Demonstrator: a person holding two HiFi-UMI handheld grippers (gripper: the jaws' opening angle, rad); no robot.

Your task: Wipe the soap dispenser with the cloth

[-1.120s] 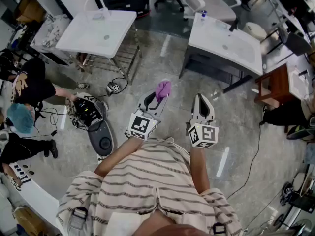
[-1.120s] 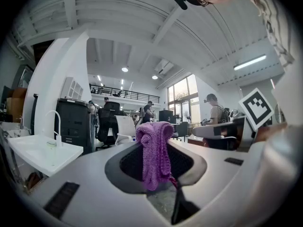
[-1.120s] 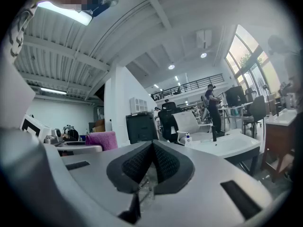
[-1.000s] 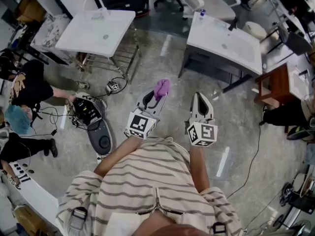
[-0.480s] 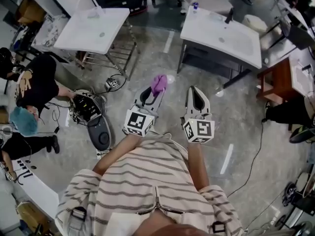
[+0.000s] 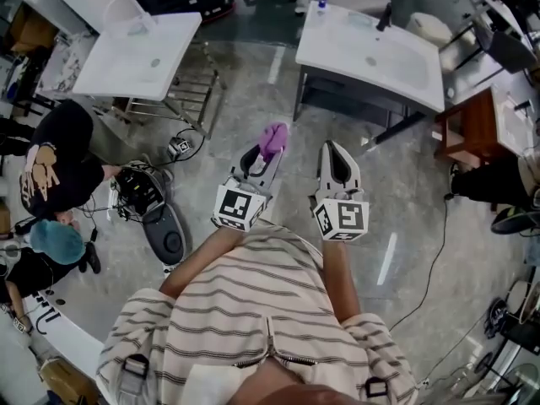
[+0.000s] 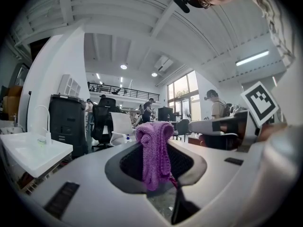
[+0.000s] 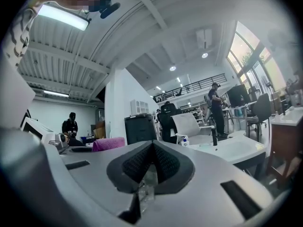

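Note:
A purple cloth [image 6: 272,138] sticks out of my left gripper [image 6: 267,148], whose jaws are shut on it; in the left gripper view the cloth [image 7: 154,150] hangs folded over the jaw tips. My right gripper [image 6: 332,147] is level beside it, shut with nothing in it, its pads meeting in the right gripper view [image 8: 152,144]. The soap dispenser [image 6: 321,5], a small pale bottle with a blue top, stands on the far corner of the white sink table [image 6: 413,70] ahead, well away from both grippers. It also shows small as the bottle [image 8: 183,140].
A black faucet [image 6: 385,17] rises from that sink table. A second white sink unit [image 6: 126,62] on a metal frame stands at the left. People [image 6: 55,154] sit on the floor at the left beside equipment and cables [image 6: 143,194]. A brown desk [image 6: 477,137] is at the right.
Both grippers have moved forward across the floor toward the sink tables, side by side. The cloth stays clamped in the left jaws and the right jaws stay shut.

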